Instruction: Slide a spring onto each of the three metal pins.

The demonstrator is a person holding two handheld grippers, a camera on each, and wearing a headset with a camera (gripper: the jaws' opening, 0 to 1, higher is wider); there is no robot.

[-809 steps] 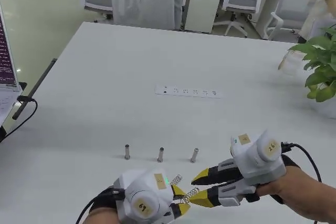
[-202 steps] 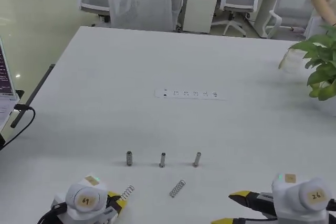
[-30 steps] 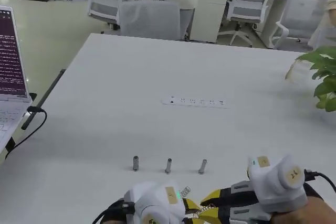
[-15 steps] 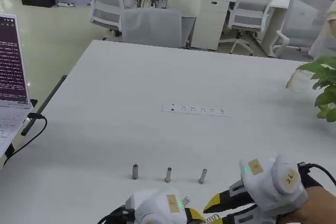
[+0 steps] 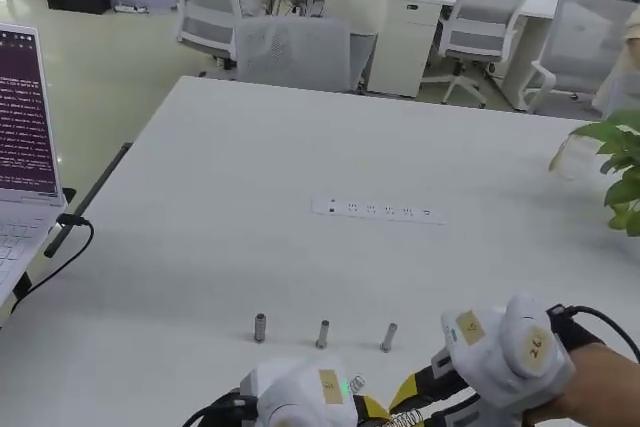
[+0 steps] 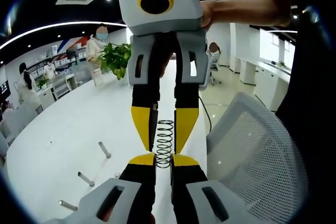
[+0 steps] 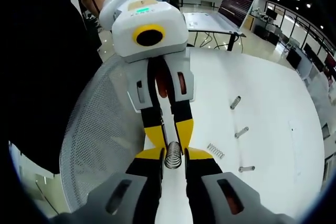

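Note:
Three metal pins stand in a row on the white table: the left pin [image 5: 260, 327] wears a spring, the middle pin [image 5: 322, 334] and right pin [image 5: 388, 337] are bare. My left gripper [image 5: 375, 412] and right gripper [image 5: 405, 402] meet tip to tip at the near edge. Between them is a spring [image 6: 164, 144], its lower end in my left gripper [image 6: 164, 162], its sides flanked by the right gripper's jaws. Seen end-on, the spring [image 7: 172, 158] sits in my right gripper [image 7: 172, 156]. A loose spring [image 7: 215, 150] lies beside the pins.
A white power strip [image 5: 378, 211] lies mid-table. A laptop [image 5: 20, 117] with a black cable [image 5: 60, 237] is at the left edge, a potted plant [image 5: 620, 167] at the right. Office chairs and people are beyond the far edge. A mesh chair back [image 6: 257, 150] is close behind.
The head camera has tilted up a little. My right gripper has moved left and closed in around the spring that my left gripper holds. The pins have not moved.

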